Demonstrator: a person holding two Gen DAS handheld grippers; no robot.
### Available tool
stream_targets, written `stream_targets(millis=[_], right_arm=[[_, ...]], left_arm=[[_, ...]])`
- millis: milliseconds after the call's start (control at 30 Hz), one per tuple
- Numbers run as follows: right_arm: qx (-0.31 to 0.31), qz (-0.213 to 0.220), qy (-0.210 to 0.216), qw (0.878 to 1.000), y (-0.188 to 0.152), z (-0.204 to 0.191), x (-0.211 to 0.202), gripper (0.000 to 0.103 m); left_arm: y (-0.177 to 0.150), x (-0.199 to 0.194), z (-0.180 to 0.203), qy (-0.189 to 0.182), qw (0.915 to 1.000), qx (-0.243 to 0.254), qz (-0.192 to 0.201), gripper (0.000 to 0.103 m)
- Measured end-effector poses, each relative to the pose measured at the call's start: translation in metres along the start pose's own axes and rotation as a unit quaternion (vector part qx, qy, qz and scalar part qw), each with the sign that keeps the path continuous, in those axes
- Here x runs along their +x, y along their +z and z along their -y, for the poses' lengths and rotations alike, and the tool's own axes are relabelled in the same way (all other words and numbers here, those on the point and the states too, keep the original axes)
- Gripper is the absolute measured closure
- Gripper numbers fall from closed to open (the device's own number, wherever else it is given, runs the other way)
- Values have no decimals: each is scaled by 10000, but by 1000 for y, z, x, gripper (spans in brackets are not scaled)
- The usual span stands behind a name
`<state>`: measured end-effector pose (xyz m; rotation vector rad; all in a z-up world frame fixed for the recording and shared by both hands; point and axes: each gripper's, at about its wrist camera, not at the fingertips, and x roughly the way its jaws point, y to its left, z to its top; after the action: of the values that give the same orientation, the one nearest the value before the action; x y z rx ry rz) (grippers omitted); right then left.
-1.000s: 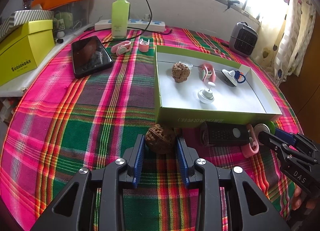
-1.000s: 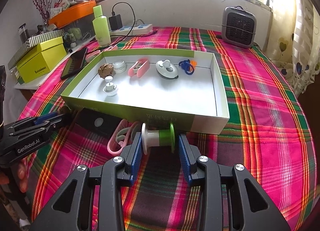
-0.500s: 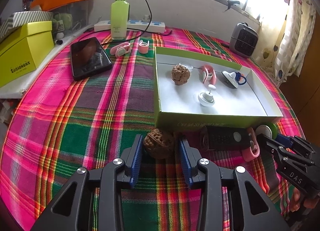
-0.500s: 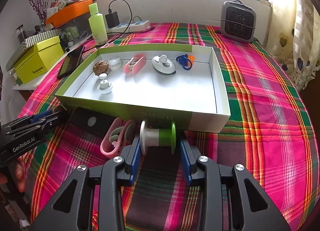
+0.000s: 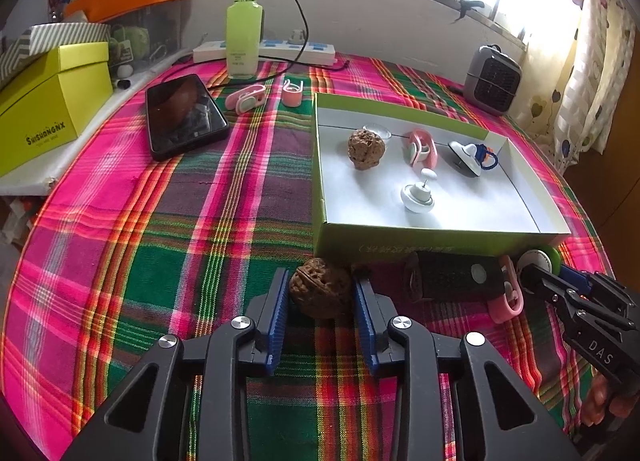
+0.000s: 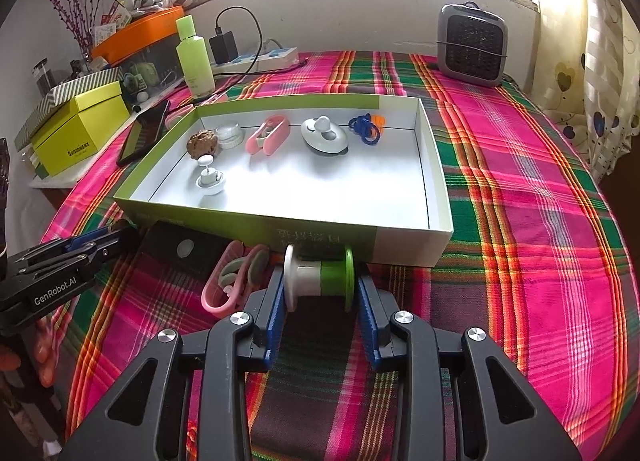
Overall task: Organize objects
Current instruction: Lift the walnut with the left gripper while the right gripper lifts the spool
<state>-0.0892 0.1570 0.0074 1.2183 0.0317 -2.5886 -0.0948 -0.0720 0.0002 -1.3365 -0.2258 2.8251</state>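
Left gripper (image 5: pixel 320 293) just closing, apparently clamped on walnut (image 5: pixel 320 287) on the table (image 5: pixel 160 241) beside green tray (image 5: pixel 440 247), right gripper (image 6: pixel 320 285) closing on white-green spool (image 6: pixel 318 279) before the tray, contact seemingly made

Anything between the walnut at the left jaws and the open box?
Only the box's near wall, right behind the walnut. The left gripper must lift over it; the floor beyond is bare.

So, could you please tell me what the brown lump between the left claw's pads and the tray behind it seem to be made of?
The brown lump looks like a walnut: woody, deeply wrinkled, faintly glossy shell. The tray seems to be thin cardboard, with crisp folded walls, matte green outside and white inside.
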Motion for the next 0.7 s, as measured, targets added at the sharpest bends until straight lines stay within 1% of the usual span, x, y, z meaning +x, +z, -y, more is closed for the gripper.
stream_targets(millis=[533, 700], right_arm=[[-29, 123, 74, 9999, -1, -4, -8, 69], [-21, 101, 97, 9999, -3, -4, -8, 69]], left_arm=[[-2, -2, 0, -9, 10000, -10, -2, 74], [-6, -4, 1, -11, 10000, 1, -2, 74]])
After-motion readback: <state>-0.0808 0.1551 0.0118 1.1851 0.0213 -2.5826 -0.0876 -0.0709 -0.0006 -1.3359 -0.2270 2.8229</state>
